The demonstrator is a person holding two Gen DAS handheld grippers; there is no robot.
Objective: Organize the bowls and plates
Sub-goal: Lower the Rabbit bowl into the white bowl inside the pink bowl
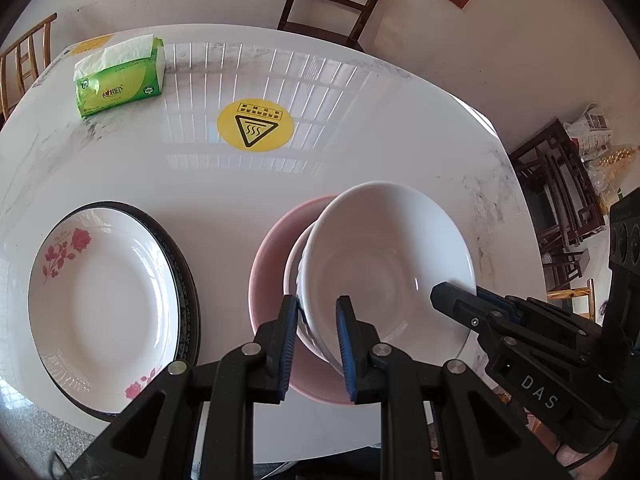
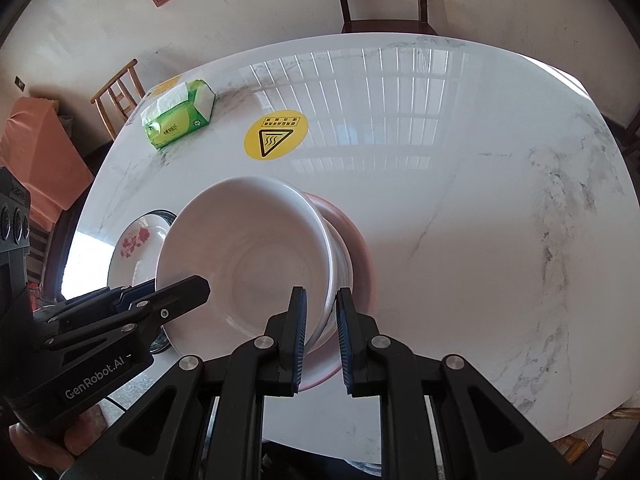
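A glossy white marble-patterned tabletop (image 1: 360, 168) fills both views. Nearest, the left hand-held gripper (image 1: 318, 340) and the right hand-held gripper (image 2: 322, 338) each pinch opposite rims of a round white ceramic bowl (image 1: 384, 264), jaws narrow on it. The bowl sits tilted in another white bowl inside a pink bowl (image 1: 272, 248). Left of it lies a rose-patterned white plate (image 1: 104, 300); beyond, a round yellow warning sticker (image 1: 255, 125), then a green tissue pack (image 1: 120, 80).

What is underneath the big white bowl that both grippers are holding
Under the white bowl, gripped on opposite rims by the left gripper and right gripper, a smaller white bowl sits in a pink bowl. Their insides are covered.
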